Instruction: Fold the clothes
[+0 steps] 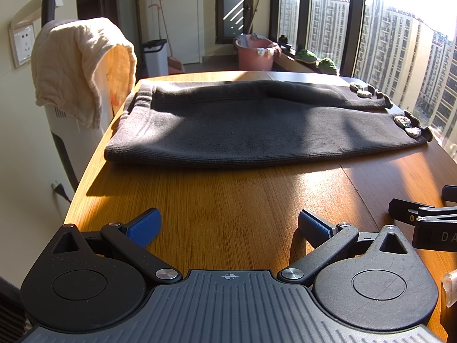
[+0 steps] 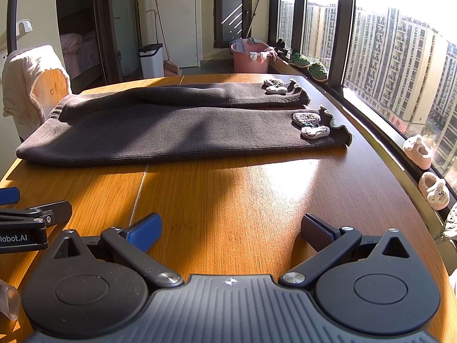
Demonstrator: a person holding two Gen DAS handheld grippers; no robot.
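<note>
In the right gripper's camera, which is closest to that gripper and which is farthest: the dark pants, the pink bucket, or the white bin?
From the right gripper:
1. Dark pants, spread on the table straight ahead.
2. White bin, on the floor past the table, left of centre.
3. Pink bucket, by the window. It looks slightly farther than the bin, but that is close.

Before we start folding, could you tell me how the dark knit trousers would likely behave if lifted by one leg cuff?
The trousers look soft and ribbed, so they would probably droop. They appear thick, so perhaps fairly heavy. The cuff decorations might swing.

Dark grey ribbed trousers (image 2: 177,131) with pale patches at two o'clock; honey-brown wood-grain surface (image 2: 228,194); blue gripper pads (image 2: 145,230).
</note>
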